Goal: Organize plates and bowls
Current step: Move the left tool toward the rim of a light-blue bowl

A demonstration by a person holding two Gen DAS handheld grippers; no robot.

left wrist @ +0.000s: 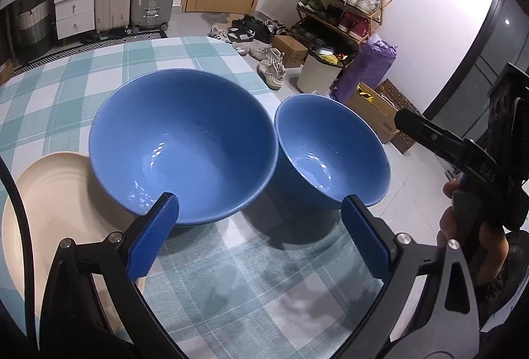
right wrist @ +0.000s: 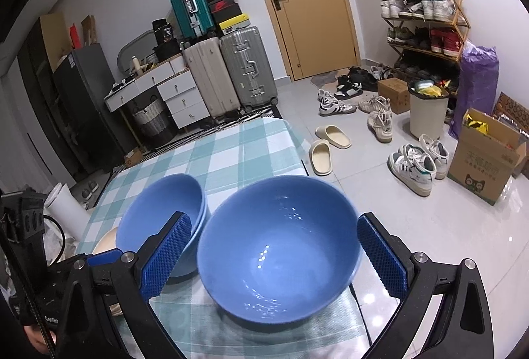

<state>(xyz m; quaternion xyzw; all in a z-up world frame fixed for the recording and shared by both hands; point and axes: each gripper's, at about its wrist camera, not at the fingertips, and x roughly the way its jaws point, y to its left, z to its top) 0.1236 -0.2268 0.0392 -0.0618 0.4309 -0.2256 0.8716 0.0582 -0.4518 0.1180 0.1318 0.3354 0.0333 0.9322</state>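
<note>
Left wrist view: left gripper spread wide, empty, above the teal checked tablecloth. Large glossy blue bowl rests beside the cream ribbed plate; small blue bowl just right of it.

Right wrist view: right gripper agape, its fingers flanking the small blue bowl without visible contact.

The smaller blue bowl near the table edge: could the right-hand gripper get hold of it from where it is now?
Probably yes. The right gripper stands open with its jaws either side of the smaller blue ceramic bowl, nothing between them. The larger blue ceramic bowl sits close beside it.
</note>
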